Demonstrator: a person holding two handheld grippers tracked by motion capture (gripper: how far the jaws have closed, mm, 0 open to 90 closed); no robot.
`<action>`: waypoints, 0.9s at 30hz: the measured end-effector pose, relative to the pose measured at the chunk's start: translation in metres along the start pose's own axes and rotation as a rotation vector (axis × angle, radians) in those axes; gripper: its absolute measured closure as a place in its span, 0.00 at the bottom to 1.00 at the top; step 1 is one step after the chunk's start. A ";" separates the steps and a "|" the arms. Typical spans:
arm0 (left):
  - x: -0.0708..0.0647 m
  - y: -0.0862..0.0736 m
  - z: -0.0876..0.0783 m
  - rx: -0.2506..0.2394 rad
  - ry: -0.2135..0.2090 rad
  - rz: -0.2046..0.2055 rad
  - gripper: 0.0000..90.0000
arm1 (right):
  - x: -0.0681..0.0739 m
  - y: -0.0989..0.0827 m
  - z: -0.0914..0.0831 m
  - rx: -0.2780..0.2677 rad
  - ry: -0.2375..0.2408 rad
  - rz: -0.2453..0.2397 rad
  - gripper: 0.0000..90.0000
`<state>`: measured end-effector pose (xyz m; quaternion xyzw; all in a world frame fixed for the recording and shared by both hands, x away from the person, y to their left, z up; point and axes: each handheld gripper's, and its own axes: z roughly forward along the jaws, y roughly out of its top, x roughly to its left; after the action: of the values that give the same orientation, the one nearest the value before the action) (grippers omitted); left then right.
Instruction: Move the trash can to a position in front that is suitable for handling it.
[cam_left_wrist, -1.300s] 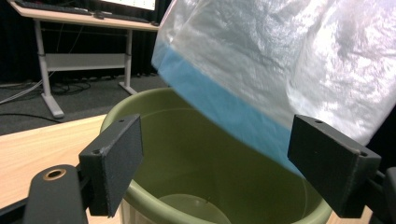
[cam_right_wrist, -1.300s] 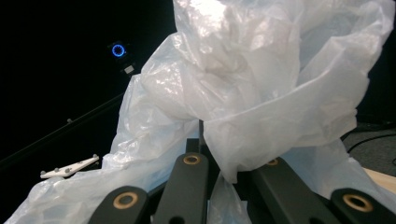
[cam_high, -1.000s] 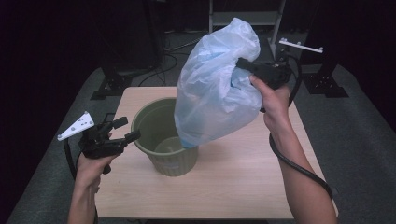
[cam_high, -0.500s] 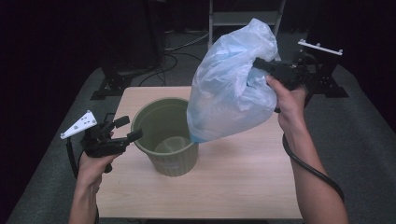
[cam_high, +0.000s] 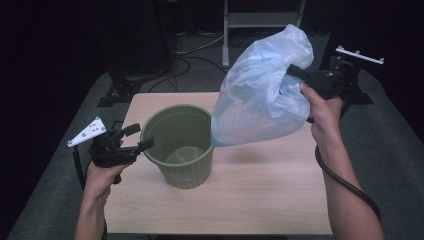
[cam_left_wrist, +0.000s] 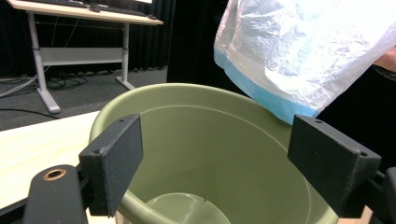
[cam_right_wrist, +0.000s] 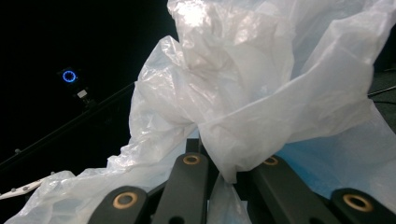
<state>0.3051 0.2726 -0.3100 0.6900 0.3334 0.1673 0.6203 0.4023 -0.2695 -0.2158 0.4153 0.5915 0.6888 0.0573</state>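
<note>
surface (cam_high: 270, 200): pale wood, bare on near and right sides, dark carpeted floor all round | plastic bag (cam_high: 262, 97): translucent, blue-edged, hanging above surface right of bin, clear of rim | green bin (cam_high: 180, 145): upright, left-centre | right hand-held gripper (cam_high: 299, 74): clamped on bag | left hand-held gripper (cam_high: 140, 137): jaws wide, straddling bin rim

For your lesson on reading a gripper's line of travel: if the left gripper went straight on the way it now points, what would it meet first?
Probably the green bin: the left gripper points at its rim with open jaws on either side, seemingly just short of touching. The plastic bag hangs higher, beyond.
</note>
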 end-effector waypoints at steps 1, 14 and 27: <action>0.000 0.000 0.000 0.001 0.000 -0.001 0.19 | -0.002 0.000 -0.002 -0.005 -0.003 0.006 0.97; 0.000 0.002 0.001 0.012 0.005 0.006 0.19 | -0.021 -0.003 -0.009 0.013 -0.046 0.025 0.97; -0.003 0.004 0.005 0.013 0.002 0.012 0.19 | -0.024 0.003 -0.017 0.013 -0.067 0.009 0.97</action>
<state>0.3072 0.2668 -0.3065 0.6961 0.3307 0.1695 0.6143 0.4081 -0.2967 -0.2244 0.4412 0.5918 0.6708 0.0713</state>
